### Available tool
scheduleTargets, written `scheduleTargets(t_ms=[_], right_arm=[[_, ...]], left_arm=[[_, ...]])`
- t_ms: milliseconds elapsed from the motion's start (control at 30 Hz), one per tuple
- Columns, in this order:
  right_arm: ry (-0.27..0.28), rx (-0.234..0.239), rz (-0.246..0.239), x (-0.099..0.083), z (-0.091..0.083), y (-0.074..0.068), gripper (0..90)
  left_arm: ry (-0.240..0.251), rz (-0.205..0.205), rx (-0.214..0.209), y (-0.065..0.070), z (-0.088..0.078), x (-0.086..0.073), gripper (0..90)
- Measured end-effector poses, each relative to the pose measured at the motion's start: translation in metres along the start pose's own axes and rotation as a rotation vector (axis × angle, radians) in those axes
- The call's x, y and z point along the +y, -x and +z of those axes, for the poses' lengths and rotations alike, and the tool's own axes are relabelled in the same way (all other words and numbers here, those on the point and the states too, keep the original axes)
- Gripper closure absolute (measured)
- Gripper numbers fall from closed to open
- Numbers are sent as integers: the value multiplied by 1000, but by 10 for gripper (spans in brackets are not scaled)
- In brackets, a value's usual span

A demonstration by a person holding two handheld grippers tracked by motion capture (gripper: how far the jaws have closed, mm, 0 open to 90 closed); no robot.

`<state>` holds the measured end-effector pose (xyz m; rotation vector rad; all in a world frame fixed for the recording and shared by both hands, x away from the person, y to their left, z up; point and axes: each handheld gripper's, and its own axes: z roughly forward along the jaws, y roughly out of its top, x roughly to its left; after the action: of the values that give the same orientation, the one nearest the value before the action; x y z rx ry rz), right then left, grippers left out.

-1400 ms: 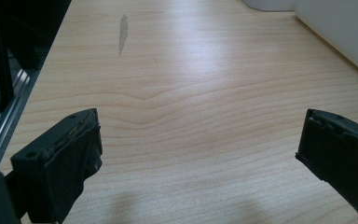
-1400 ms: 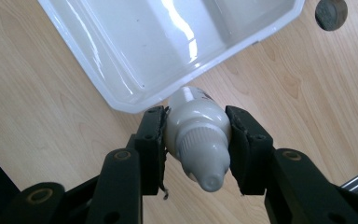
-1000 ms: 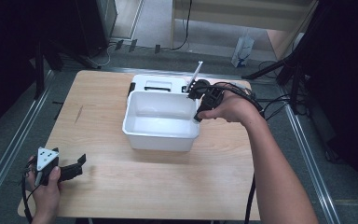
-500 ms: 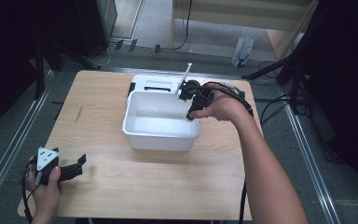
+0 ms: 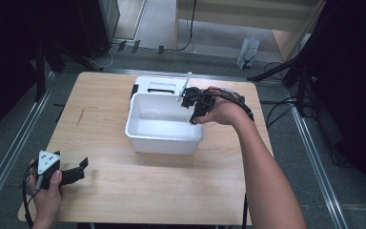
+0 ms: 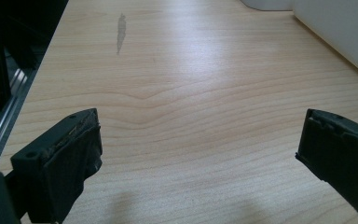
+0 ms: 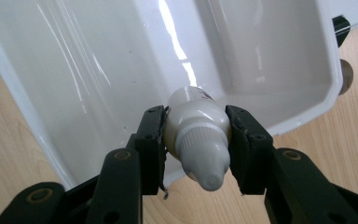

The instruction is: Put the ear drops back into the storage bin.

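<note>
Nearby, the left gripper (image 5: pixel 76 170) rested on the table (image 5: pixel 171 191) with jaws released and empty. Farther off, the right gripper (image 7: pixel 196 140) clenched a small white bottle (image 7: pixel 196 135) over the white tub (image 5: pixel 143 138); lowering it well inside before letting go looked wisest.

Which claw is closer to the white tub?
The right. The right claw hangs over the tub's far right corner, gripping a small white bottle. The left claw sits open near the table's near left corner, well apart from the tub.
</note>
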<state>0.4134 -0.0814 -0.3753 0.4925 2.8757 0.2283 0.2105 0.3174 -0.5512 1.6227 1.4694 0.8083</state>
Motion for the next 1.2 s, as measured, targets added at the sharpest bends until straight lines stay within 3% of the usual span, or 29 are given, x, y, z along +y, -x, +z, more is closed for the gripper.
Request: scheduleTargets(t_ms=[533, 933, 1200], right_arm=[[-34, -2, -85, -3, 26, -3, 599], [-103, 21, -192, -3, 52, -11, 601], [-113, 31, -181, -3, 63, -12, 600]], left_arm=[[-1, 0, 0, 0, 0, 0, 4], [-3, 2, 0, 0, 0, 0, 4], [-4, 2, 0, 0, 0, 0, 4]])
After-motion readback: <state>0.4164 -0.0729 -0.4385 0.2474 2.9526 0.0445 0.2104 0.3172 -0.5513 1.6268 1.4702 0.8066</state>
